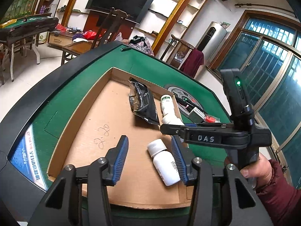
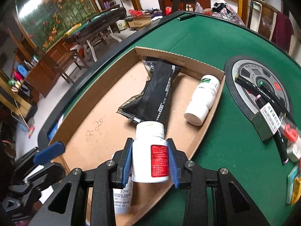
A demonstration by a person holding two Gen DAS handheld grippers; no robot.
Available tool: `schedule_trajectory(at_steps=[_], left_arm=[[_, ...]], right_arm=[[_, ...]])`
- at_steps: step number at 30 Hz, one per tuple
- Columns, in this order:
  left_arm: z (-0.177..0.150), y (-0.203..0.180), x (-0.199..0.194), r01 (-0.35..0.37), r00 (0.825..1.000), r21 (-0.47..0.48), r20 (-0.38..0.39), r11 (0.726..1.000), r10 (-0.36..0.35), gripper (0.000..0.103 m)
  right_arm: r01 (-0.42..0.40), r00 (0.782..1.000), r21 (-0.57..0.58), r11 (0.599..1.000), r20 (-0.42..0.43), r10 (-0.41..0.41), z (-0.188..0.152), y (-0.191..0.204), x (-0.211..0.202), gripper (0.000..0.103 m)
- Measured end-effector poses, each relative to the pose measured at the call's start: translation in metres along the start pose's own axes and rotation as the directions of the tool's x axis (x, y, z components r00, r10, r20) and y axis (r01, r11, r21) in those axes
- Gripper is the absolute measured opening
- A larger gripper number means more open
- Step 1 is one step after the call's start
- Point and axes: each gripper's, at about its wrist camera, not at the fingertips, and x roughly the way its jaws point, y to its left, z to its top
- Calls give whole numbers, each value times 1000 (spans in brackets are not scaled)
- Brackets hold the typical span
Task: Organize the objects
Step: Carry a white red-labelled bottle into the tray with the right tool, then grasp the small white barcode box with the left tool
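A shallow cardboard tray lies on the green table. In it are a black snack pouch, a white bottle with a green label and a white bottle lying on its side. My left gripper is open above the tray, its right pad beside that lying bottle. My right gripper is shut on a white bottle with a red label and holds it over the tray's near right part. It also shows in the left wrist view.
On the table's round centre panel lie black pens, a small dark box with a label and a red-capped item. Packets lie at the right edge. Chairs and another table stand beyond.
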Motion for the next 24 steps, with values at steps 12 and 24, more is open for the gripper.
schedule_trajectory(at_steps=[12, 24], left_arm=[[-1, 10, -8, -10, 1000, -39, 15, 999, 11, 62], [12, -19, -16, 40, 999, 6, 30, 999, -40, 76]], right_arm=[[45, 999, -7, 999, -2, -45, -5, 0, 5, 38], [116, 947, 127, 985, 285, -148, -7, -85, -114, 94]])
